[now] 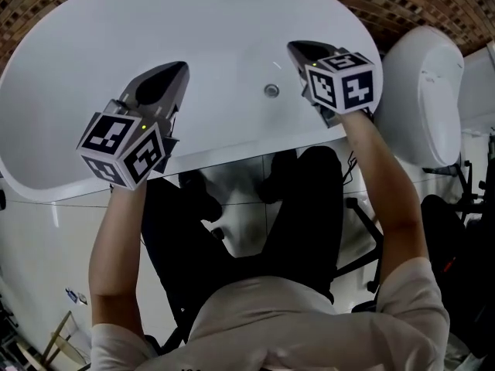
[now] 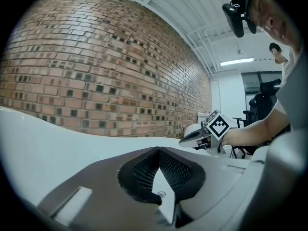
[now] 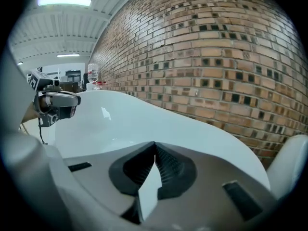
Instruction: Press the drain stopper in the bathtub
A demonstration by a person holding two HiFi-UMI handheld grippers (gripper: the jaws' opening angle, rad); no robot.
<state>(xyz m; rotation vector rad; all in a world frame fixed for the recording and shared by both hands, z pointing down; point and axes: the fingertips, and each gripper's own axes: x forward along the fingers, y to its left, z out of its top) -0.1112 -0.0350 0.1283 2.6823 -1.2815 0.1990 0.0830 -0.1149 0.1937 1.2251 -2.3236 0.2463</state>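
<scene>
The white bathtub (image 1: pixel 155 22) fills the upper head view. Its small round metal drain stopper (image 1: pixel 271 90) sits on the tub floor near the front wall. My right gripper (image 1: pixel 294 47) hovers over the tub just right of the stopper and a little beyond it, jaws shut and empty. My left gripper (image 1: pixel 182 66) is held over the tub well left of the stopper, also shut on nothing. In the left gripper view the jaws of the left gripper (image 2: pixel 158 150) meet at the tip; in the right gripper view the right gripper (image 3: pixel 154 144) shows the same. The stopper shows in neither gripper view.
A white toilet (image 1: pixel 425 91) stands right of the tub. A brick wall (image 3: pixel 216 57) runs behind the tub. The tub's front rim (image 1: pixel 232 151) lies just ahead of my dark-trousered legs (image 1: pixel 309 207). A black office chair (image 2: pixel 263 96) stands in the background.
</scene>
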